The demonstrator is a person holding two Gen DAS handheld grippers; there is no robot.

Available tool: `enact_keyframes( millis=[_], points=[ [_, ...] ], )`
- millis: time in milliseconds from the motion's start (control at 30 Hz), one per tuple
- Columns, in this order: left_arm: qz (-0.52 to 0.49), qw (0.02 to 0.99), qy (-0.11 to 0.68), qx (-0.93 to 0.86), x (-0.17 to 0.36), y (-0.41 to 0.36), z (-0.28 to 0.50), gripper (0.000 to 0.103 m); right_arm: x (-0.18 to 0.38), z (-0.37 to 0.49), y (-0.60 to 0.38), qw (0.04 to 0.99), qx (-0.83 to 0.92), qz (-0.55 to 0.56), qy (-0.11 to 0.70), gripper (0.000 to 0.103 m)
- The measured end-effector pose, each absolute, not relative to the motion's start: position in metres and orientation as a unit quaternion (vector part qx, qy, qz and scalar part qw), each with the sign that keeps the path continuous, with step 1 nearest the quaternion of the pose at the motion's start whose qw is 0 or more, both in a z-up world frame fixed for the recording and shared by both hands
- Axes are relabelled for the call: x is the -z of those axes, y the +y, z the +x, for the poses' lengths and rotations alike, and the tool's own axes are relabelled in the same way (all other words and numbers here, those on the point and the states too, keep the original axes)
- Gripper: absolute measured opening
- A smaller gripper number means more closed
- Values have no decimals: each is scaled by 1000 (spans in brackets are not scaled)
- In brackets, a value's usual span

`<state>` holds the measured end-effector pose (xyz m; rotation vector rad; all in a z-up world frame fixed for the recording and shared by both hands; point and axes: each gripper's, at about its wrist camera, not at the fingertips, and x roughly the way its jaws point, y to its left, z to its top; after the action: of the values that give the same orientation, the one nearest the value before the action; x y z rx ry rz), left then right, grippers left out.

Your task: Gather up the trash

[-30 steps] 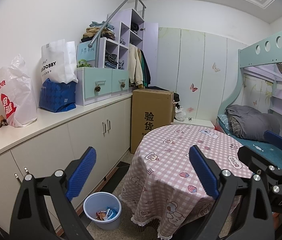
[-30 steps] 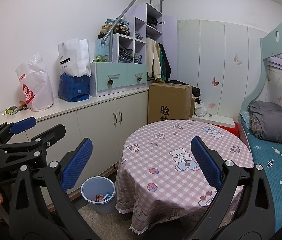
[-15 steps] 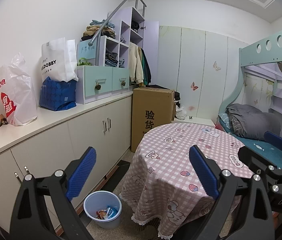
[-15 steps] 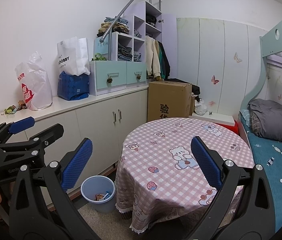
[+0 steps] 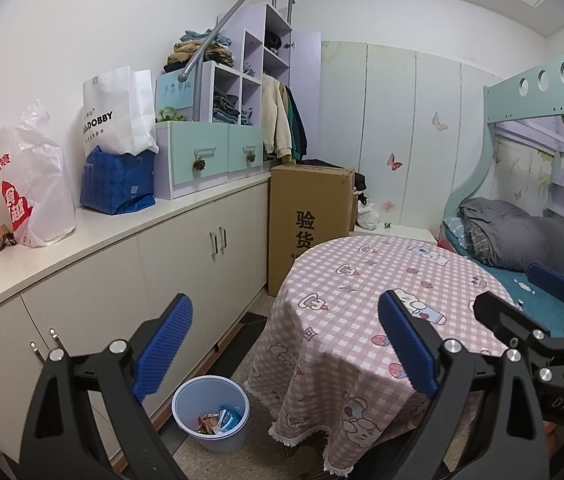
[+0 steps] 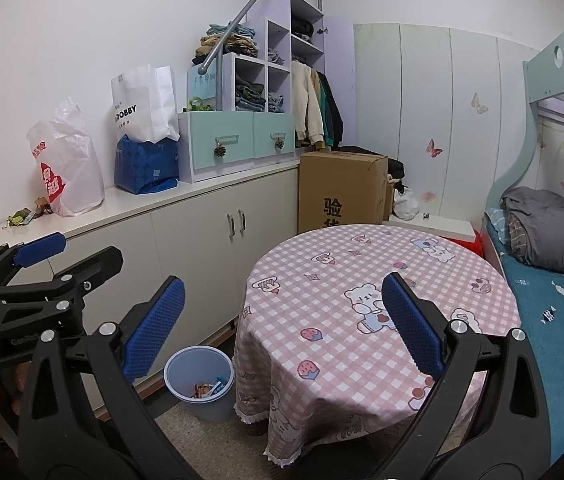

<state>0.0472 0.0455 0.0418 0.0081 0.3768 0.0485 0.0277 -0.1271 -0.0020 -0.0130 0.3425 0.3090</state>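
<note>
While both spread wide, left gripper (image 5: 284,348) and right gripper (image 6: 282,322) hover level above the table (image 6: 362,280).

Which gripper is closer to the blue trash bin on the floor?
Left, but only slightly. The left gripper hangs open above the trash bin, on the cabinet side. The right gripper, also open, hangs beside it over the round table, a bit farther.
</note>
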Motion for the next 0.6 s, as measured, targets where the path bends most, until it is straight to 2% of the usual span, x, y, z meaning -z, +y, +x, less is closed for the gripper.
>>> enact_keyframes(
  millis=[600],
  points=[
    [38, 972, 230, -35, -21, 15, 120, 92, 27, 103, -159, 968, -144, 27, 202, 97]
  ],
)
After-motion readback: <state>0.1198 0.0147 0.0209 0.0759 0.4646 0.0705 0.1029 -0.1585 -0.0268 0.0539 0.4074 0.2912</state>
